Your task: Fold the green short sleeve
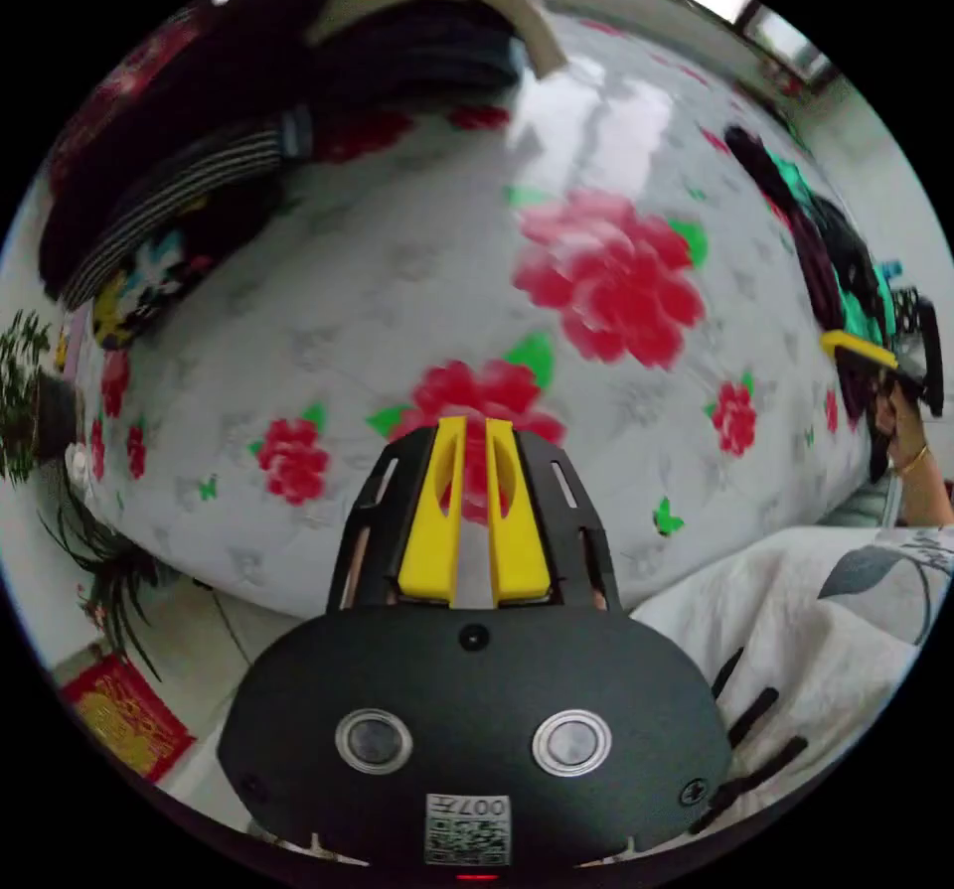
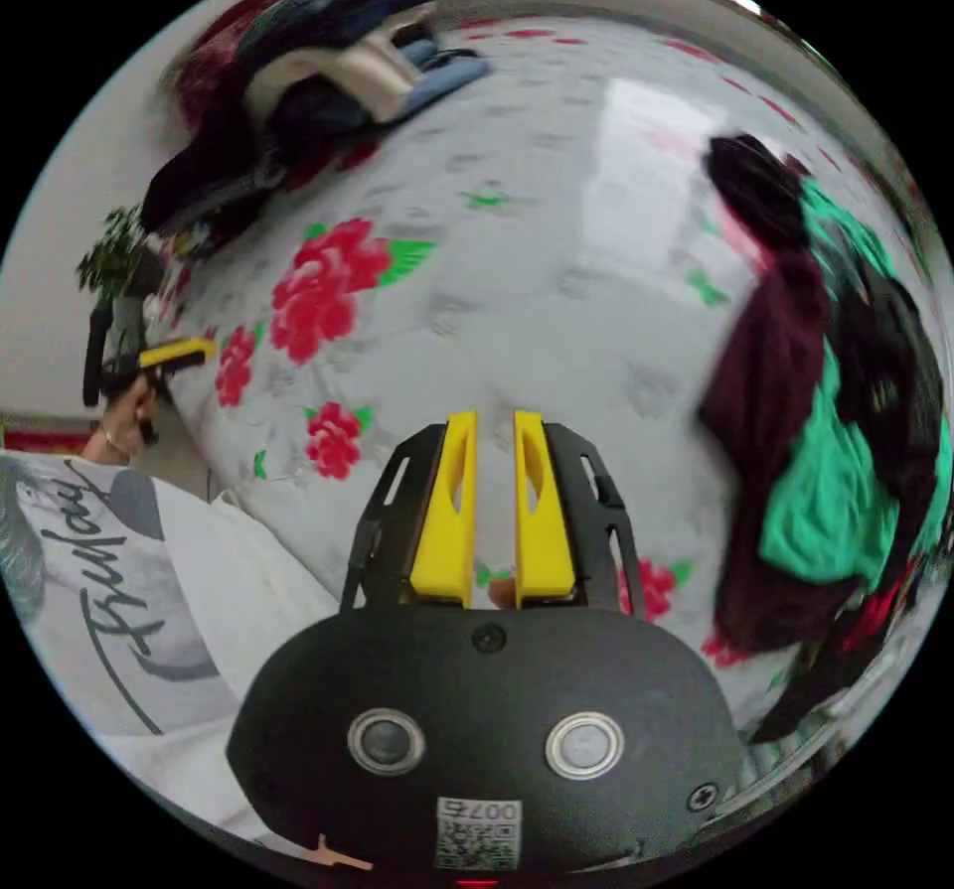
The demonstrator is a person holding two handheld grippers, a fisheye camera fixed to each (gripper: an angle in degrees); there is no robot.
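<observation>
The green short sleeve (image 2: 825, 492) lies crumpled in a heap with maroon and black clothes at the right of the right gripper view. Part of it is buried under them. My right gripper (image 2: 494, 419) hovers over the bed to the left of that heap, its yellow jaws a little apart with nothing between them. The same heap with the green short sleeve (image 1: 857, 315) sits at the far right of the left gripper view, next to the right gripper (image 1: 863, 345) held by a hand. My left gripper (image 1: 475, 422) hangs over a red flower print, jaws nearly together and empty.
A white bedsheet with red flowers (image 1: 397, 263) covers the bed. A pile of dark and striped clothes (image 1: 199, 134) is stacked at its far end. A potted plant (image 1: 25, 392) stands beside the bed. The person's white printed shirt (image 2: 119, 571) is close to the near edge.
</observation>
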